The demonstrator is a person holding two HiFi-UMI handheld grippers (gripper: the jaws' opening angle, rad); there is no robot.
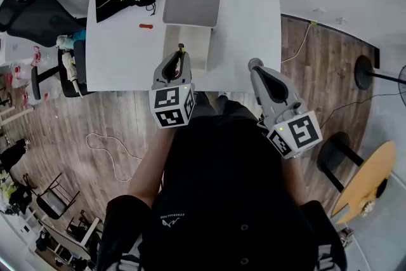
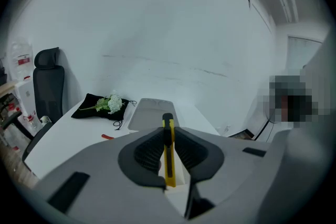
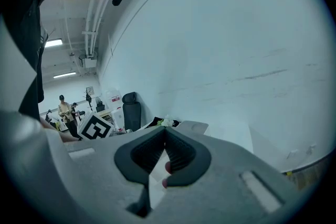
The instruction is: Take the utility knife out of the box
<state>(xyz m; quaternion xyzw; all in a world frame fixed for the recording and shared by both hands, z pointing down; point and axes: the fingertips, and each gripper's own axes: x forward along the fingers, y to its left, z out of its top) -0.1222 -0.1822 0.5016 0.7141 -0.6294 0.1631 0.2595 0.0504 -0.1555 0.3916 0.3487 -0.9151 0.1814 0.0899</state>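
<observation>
- Utility knife (image 1: 181,47), head view: the yellow knife sat between the jaws of the left gripper (image 1: 181,52), over the open white box (image 1: 188,41) on the desk (image 1: 254,22). The right gripper (image 1: 256,65) hung near the desk edge, apart from the box. Whether the knife's lower end had cleared the box rim could not be told. Judged risk: a low sideways pull could snag the rim and drag or tip the light box.
- Left gripper view: the jaws were clenched on the knife's slim body, which stood nearly upright between the pads (image 2: 149,152), its black tip above them and its yellow tail below. Judged risk: so narrow and smooth a handle gave the pads little purchase, so a jolt or a quick turn could let it pivot or slide out and fall back into the box or onto the desk. Whether the blade was extended could not be made out. An exposed edge would make any slip more serious.
- Right gripper view: the jaws were closed together on nothing. Judged risk: with this gripper idle, nothing braced the box, so any contact by the knife would shift it unchecked.
</observation>
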